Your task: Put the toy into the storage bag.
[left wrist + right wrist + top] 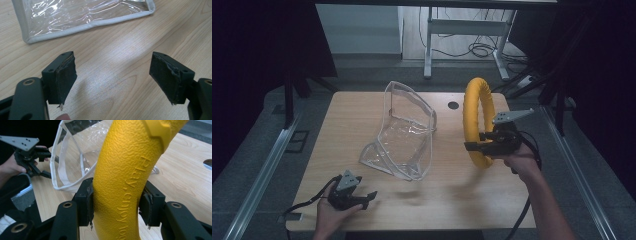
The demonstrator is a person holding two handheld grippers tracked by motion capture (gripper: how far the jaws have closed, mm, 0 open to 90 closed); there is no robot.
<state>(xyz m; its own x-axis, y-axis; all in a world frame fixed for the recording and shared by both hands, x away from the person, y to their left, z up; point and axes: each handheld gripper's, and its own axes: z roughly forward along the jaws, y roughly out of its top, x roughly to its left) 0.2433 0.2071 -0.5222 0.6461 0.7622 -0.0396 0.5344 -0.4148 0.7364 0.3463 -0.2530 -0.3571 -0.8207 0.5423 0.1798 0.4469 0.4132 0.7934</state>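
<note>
While the right claw (pixel 476 146) grips the yellow ring (pixel 477 117) upright at right of frame, slipping is the risk
Ring's smooth curve could twist free before reaching the clear bag (pixel 404 132) at centre of the desk (pixel 352 110); left claw (pixel 368 197), lower left, gapes empty

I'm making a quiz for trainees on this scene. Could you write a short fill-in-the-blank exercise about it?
1. The right tongs are shut on a ring coloured ____.
2. The left tongs stand ____, with nothing between them.
3. The clear plastic bag rests on a table made of ____.
4. The ring stands to the ____ of the bag in the high view.

Missing words: yellow; open; wood; right
</note>
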